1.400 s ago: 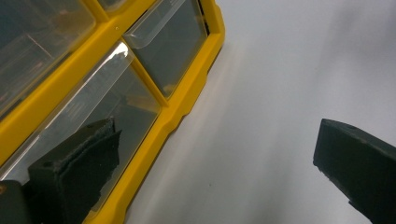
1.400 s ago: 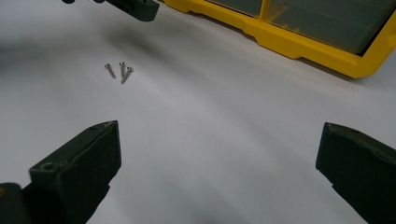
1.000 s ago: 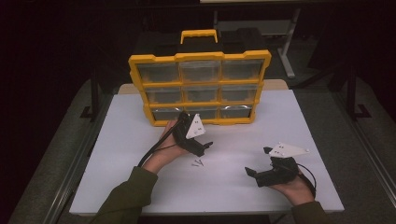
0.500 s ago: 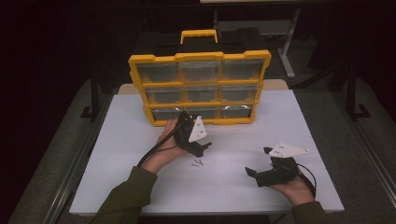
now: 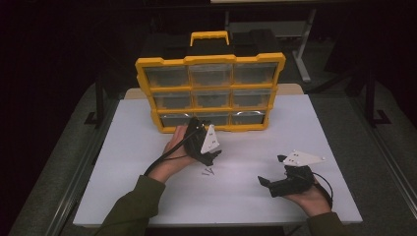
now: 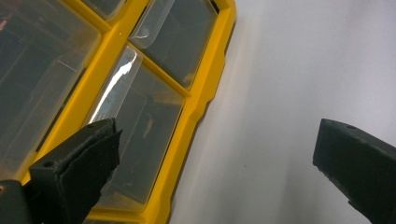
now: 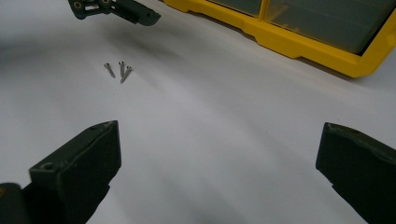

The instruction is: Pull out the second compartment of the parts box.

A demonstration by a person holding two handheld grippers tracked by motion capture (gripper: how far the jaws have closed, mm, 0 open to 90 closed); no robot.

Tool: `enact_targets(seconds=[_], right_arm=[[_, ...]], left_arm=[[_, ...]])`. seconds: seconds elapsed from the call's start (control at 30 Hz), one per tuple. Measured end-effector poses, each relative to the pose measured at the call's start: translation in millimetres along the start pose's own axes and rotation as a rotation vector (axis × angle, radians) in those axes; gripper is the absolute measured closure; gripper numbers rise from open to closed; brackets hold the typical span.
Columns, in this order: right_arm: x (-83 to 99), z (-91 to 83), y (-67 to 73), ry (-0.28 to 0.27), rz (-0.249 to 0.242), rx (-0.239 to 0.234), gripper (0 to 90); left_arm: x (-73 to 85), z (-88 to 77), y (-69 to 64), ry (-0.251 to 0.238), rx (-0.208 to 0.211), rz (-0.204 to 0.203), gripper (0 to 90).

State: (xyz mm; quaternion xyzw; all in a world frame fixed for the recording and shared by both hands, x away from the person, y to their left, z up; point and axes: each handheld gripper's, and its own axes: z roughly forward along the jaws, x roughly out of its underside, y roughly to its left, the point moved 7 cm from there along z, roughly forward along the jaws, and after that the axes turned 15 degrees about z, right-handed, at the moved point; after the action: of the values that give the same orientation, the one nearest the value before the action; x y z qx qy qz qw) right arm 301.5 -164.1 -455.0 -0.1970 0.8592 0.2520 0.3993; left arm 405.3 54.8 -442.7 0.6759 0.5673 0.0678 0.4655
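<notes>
Three screws [image 7: 119, 70] lay on the white table [image 5: 344, 147], just in front of the left gripper [image 5: 206, 147], w/ jaws apart by the yellow drawer box [image 5: 211, 93] bottom row. Right gripper [image 5: 275, 179] sat near the table's front edge, jaws wide apart, holding nothing.

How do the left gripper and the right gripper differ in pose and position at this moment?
The left gripper is tilted on its side close to the yellow drawer organizer; the right gripper rests level near the table's front edge. The left gripper hangs just beyond the screws; the right gripper lies farther from them, facing them. Both have jaws wide open, holding nothing.
</notes>
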Motion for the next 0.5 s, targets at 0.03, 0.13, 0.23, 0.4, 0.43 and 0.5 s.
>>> enact_targets(seconds=[0.03,0.13,0.23,0.4,0.43,0.5], right_arm=[[0.0,0.0,-0.1,0.0,-0.001,0.0,0.0],[-0.1,0.1,-0.5,-0.001,-0.005,0.0,0.0],[0.0,0.1,-0.3,-0.001,-0.004,-0.001,0.0],[0.0,0.1,-0.3,-0.001,-0.004,-0.001,0.0],[0.1,0.1,-0.3,-0.001,-0.004,-0.001,0.0],[0.1,0.1,-0.5,-0.001,-0.005,0.0,0.0]], left_arm=[[0.1,0.1,-0.2,0.002,-0.001,0.006,0.0],[-0.1,0.8,-0.4,0.004,-0.013,0.016,0.0],[0.4,1.1,-0.7,0.012,-0.017,0.028,0.0],[0.8,1.7,-1.5,0.026,-0.029,0.057,0.0],[0.9,1.8,-1.8,0.03,-0.029,0.063,0.0],[1.0,2.2,-2.1,0.036,-0.037,0.075,0.0]])
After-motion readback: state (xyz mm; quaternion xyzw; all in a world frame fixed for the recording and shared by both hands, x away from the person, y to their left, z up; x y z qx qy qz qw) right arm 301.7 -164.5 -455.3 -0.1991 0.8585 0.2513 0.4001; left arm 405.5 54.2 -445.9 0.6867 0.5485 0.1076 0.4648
